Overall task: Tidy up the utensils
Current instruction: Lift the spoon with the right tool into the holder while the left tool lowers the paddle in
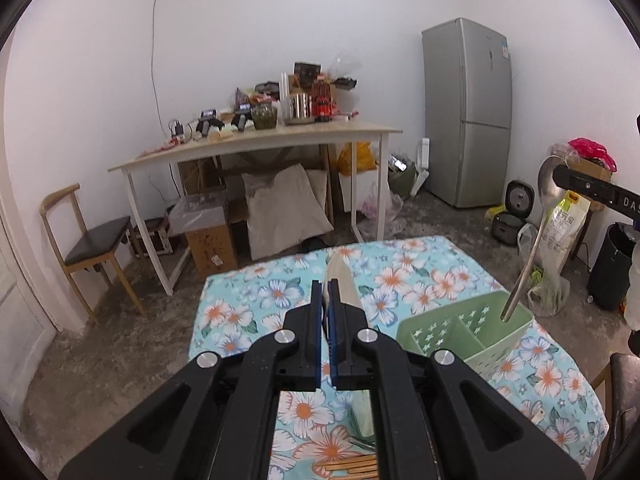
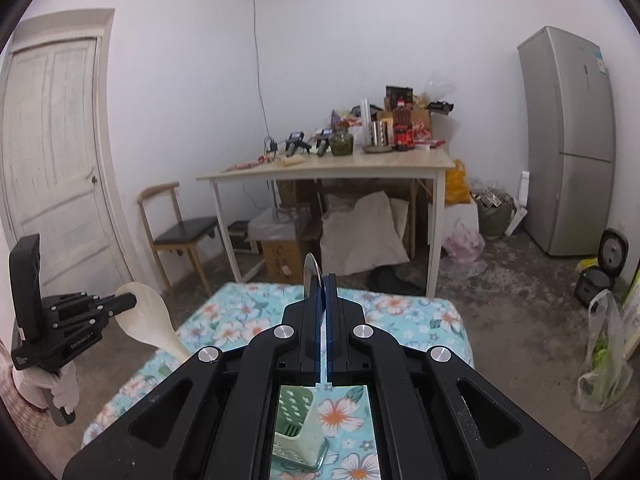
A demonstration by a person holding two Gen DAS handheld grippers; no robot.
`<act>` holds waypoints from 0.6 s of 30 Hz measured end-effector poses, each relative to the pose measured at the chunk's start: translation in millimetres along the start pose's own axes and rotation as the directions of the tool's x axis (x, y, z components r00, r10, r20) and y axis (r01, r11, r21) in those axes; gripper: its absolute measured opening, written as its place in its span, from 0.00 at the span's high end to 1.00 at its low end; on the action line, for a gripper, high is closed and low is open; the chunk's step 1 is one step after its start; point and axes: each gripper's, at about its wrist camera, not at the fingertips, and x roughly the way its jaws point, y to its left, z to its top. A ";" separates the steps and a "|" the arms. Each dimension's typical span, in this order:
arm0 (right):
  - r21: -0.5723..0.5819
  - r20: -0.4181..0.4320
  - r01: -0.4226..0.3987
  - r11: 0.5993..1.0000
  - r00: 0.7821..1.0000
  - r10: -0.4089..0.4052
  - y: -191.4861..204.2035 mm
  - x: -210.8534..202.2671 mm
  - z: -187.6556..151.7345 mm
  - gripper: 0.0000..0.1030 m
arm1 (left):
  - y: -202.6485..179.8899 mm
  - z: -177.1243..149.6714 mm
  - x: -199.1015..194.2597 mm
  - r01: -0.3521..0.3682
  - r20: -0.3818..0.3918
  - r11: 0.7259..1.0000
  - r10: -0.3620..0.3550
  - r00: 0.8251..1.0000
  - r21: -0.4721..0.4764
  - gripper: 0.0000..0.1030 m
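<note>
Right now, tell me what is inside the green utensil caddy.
In the green utensil caddy, only the metal spoon's handle tip dips into the far compartment. The near compartments look bare where visible; the left gripper covers their near bottoms.

Wrist views forward (shared table (image 1: pixel 248 142))

The left hand-held gripper (image 1: pixel 329 292) has its two black fingers pressed close together, pointing forward and a little down. Its blue pads (image 1: pixel 317 312) pinch a pale spoon (image 1: pixel 340 280), and the spoon's bowl sticks out past the tips. In the right camera's view this gripper shows from the side, and a hand in a white glove (image 2: pixel 60 388) holds it from below.

The right hand-held gripper (image 2: pixel 322 284) is closed tight too, also pointing forward and a little down. A shiny metal spoon (image 2: pixel 310 276) is squeezed between its fingers, bowl up.
</note>
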 end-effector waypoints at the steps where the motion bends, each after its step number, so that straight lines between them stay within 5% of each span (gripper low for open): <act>1: 0.000 -0.007 0.001 1.000 1.000 -0.001 0.4 2.2 -2.6 1.00 | -0.8 -2.5 2.9 0.004 -0.008 1.000 -0.004 1.000 -0.003 0.98; 13: 0.017 -0.137 -0.016 1.000 0.990 0.018 2.2 26.5 -39.9 0.98 | 12.5 -29.2 40.1 0.100 -0.104 0.984 -0.116 0.988 -0.147 0.96; 18: 0.000 -0.160 -0.027 1.000 0.987 0.027 8.1 27.0 -45.5 0.94 | 24.5 -31.4 36.4 0.159 -0.091 0.956 -0.187 0.978 -0.246 0.82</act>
